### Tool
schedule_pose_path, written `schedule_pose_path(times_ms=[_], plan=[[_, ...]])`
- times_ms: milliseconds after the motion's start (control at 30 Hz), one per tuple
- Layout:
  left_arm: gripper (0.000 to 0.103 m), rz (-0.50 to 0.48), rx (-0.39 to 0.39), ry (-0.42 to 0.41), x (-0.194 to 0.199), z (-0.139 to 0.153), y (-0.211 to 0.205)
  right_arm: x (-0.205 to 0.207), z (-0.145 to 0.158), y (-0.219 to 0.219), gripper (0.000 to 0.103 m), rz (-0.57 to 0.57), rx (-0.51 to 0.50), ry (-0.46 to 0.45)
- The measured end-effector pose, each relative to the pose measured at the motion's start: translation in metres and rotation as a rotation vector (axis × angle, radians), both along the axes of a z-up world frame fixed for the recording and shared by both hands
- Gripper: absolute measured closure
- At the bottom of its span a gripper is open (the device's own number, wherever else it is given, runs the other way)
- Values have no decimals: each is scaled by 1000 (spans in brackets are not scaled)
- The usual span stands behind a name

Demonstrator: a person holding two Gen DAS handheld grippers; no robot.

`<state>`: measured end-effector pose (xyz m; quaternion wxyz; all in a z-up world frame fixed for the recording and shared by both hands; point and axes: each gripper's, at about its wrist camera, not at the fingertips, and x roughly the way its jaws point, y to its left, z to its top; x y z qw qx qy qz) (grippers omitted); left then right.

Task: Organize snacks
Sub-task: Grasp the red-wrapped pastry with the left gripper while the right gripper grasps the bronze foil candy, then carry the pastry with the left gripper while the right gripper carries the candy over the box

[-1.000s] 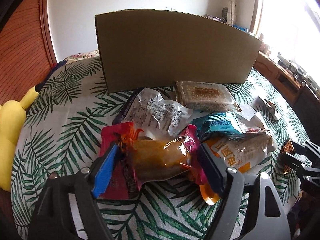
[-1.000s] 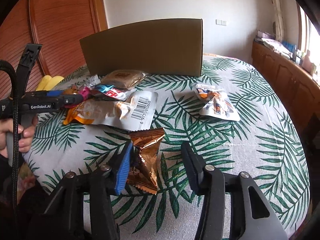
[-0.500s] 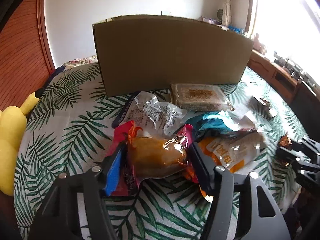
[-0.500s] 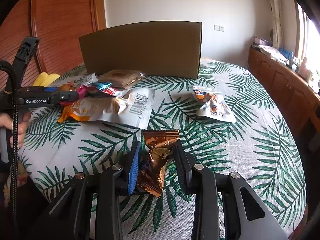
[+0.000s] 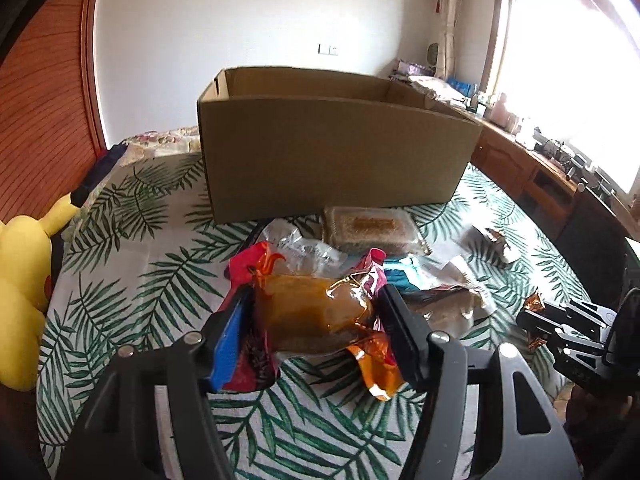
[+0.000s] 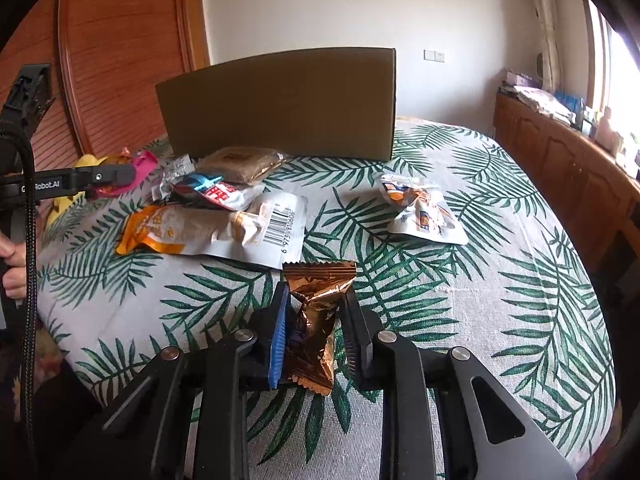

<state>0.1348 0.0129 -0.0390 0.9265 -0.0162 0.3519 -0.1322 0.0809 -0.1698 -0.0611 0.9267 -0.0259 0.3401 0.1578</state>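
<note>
The orange sauce pouch (image 5: 316,312), glossy and crinkled, has been clamped by the left tool (image 5: 316,324) and raised off the desk (image 5: 132,280) toward the cardboard box (image 5: 332,156). The right tool (image 6: 314,320) is closing on the bronze foil packet (image 6: 316,316), now pinched but not yet lifted.

Daylight is pouring in from the window (image 5: 568,64) at the upper right of your left wrist view, and it's blown out to pure white. The white wall (image 6: 320,8) glows evenly, soft shadows only. Your cardboard box (image 5: 336,152) faces you in shade. Glare flashes off the clear snack wrapper (image 5: 316,312). Straight lines bow at the edges, corners go black, and everything stays fairly sharp.
</note>
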Motion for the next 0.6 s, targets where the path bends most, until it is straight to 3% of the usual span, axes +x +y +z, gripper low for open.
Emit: schedule_pose_path(times_ms=[600], plan=[[40,-13,-33,-92,-33,46,-4,-31,56,-4,80,-4,3,-115]])
